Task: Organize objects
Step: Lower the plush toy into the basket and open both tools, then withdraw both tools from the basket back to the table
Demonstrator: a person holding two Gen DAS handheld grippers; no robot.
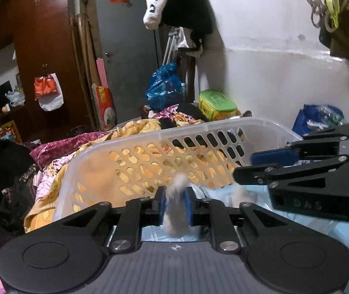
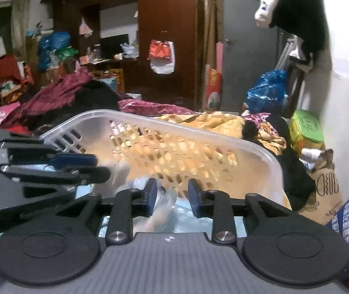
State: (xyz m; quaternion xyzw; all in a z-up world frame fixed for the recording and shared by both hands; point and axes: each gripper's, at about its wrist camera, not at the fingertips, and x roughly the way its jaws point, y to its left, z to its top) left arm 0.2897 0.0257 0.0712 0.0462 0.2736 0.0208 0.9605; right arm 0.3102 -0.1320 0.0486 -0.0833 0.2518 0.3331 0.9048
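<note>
A translucent white perforated basket lies tilted on the bed, right in front of both grippers. My left gripper is shut on a white fluffy cloth, which sticks up between the blue pads over the basket's floor. In the right wrist view the left gripper comes in from the left, with the white cloth at its tips. My right gripper stands open inside the basket, above a blurred pale item that I cannot identify. The right gripper reaches in from the right.
Yellow floral bedding and dark clothes surround the basket. A green box and a blue plastic bag sit by the white wall behind. A wardrobe and a grey door stand further back.
</note>
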